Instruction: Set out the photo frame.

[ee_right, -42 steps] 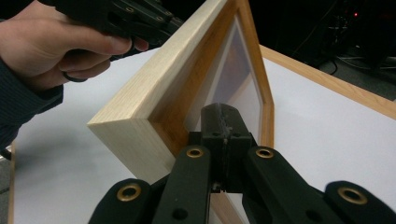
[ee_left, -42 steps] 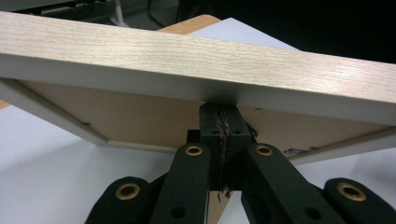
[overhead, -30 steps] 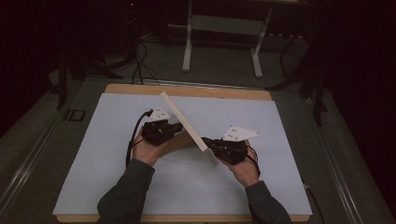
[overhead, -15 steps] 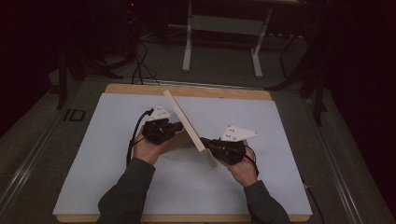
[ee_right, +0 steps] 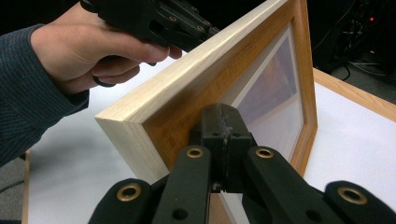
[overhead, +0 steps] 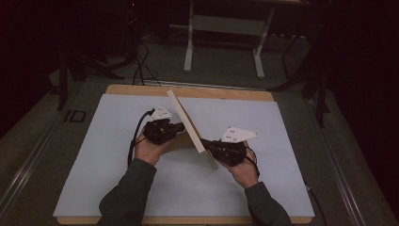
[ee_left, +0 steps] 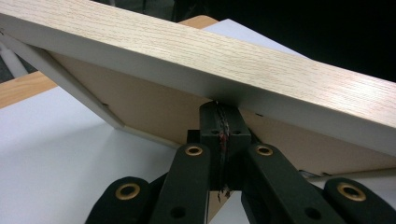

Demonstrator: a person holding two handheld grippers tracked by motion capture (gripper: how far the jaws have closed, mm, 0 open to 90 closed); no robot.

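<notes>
A: What's the biggest thing there?

B: The wooden table under a pale blue-white sheet (overhead: pixel 117 179), with a dark floor around it. Behind its far edge stands a grey metal frame with two legs (overhead: pixel 221 40), and black cables (overhead: pixel 141 61) lie on the floor to the left of that. Nothing on the sheet blocks the work.

A: And the work itself?

B: A light wood picture frame with a glass front and brown backing board (overhead: pixel 188 125) stands on edge near the middle of the table, tilted, between the two hands. Its long axis runs slantwise from the far centre toward the near right. In the right gripper view the glass front (ee_right: pixel 275 93) faces that camera; the left gripper view shows the brown backing (ee_left: pixel 154 109) under the top rail.

A: The grippers?

B: The left gripper (overhead: pixel 176 127) meets the frame from the backing side, its jaws clenched together, tips up against the underside of the top rail. I cannot tell that they pinch anything. The right gripper (overhead: pixel 207 143) has its jaws closed too, tips against the front rail at the near corner. Whether it grasps the wood or only presses, I cannot tell.
</notes>
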